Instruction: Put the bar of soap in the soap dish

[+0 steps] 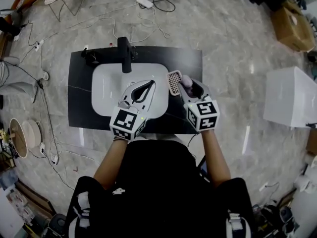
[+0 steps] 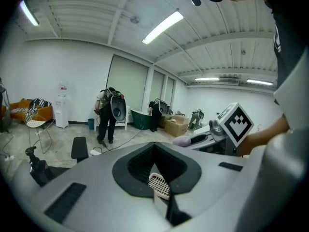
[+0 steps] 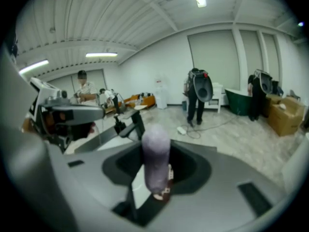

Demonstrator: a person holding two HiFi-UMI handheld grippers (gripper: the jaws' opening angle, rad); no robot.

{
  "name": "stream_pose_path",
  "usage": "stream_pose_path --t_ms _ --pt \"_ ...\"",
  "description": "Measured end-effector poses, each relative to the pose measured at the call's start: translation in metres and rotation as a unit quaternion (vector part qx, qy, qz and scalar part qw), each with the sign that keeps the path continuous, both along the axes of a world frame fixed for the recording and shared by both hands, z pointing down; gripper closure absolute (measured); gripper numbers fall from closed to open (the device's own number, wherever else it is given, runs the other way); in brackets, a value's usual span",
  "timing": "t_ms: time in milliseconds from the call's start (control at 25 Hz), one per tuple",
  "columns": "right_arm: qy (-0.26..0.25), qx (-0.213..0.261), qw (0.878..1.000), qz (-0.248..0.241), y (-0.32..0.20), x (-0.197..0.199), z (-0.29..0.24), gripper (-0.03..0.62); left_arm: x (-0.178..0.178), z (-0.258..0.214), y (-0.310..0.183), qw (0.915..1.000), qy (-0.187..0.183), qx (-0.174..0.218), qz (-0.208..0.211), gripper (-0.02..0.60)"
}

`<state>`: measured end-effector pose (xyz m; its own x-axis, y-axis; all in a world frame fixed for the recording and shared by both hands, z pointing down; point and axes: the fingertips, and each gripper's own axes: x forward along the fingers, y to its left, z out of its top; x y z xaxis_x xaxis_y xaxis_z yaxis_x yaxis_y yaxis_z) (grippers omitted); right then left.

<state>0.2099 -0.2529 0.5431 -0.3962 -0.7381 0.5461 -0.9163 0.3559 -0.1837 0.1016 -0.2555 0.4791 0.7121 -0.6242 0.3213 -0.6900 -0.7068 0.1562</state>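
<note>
The right gripper (image 1: 189, 86) is clamping the soap (image 3: 155, 149). Its own view is showing the pale purple bar standing on end between the jaws, which are pressing on its lower half. The bar is hanging over the dark counter (image 1: 81, 108), just right of the dish (image 1: 174, 82), which is sitting beside the sink (image 1: 106, 90). The left gripper (image 1: 148, 87) is hovering over the basin with its jaw tips together and nothing held in them.

The step in hand looks like the placing. To do it well, the right gripper is probably needing to shift a little left so the bar is centred over the slats. It should then tip the bar flat and come low before the jaws part, since a smooth bar standing on end is likely to topple or skid off. The left gripper could be steadying the dish, as a light dish may slide.

The head view alone is giving the layout: soap and dish side by side, with the faucet (image 1: 125, 53) well behind them. It is too coarse to tell whether the bar is touching the dish rim. The right gripper view is showing the grip plainly, but hardly any dish. The left gripper view is catching the dish's white grid through its jaw loop and the bar's rounded end poking out of the other gripper.
</note>
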Motion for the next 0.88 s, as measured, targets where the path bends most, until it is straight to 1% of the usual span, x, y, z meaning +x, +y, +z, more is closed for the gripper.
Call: stream_pose_path --t_ms 80,280,600,760,880 --pt "0.008 -0.013 1.0 -0.011 -0.002 -0.001 0.013 0.419 -0.001 0.002 -0.003 1.0 0.003 -0.003 -0.004 0.56" --pt "0.025 -0.052 0.998 -0.032 -0.004 -0.003 0.044 0.419 -0.006 0.012 -0.007 0.9999 -0.01 -0.009 -0.01 0.56" --pt "0.038 -0.116 0.99 -0.064 -0.006 -0.012 0.098 0.419 -0.006 0.038 -0.002 0.999 -0.035 -0.028 -0.001 0.56" --pt "0.039 -0.145 0.986 -0.067 -0.007 -0.013 0.122 0.419 -0.009 0.047 0.002 0.9984 -0.045 -0.036 0.003 0.56" --pt "0.04 -0.164 0.983 -0.07 -0.009 -0.015 0.137 0.419 -0.013 0.053 0.004 0.9979 -0.048 -0.043 -0.002 0.56"
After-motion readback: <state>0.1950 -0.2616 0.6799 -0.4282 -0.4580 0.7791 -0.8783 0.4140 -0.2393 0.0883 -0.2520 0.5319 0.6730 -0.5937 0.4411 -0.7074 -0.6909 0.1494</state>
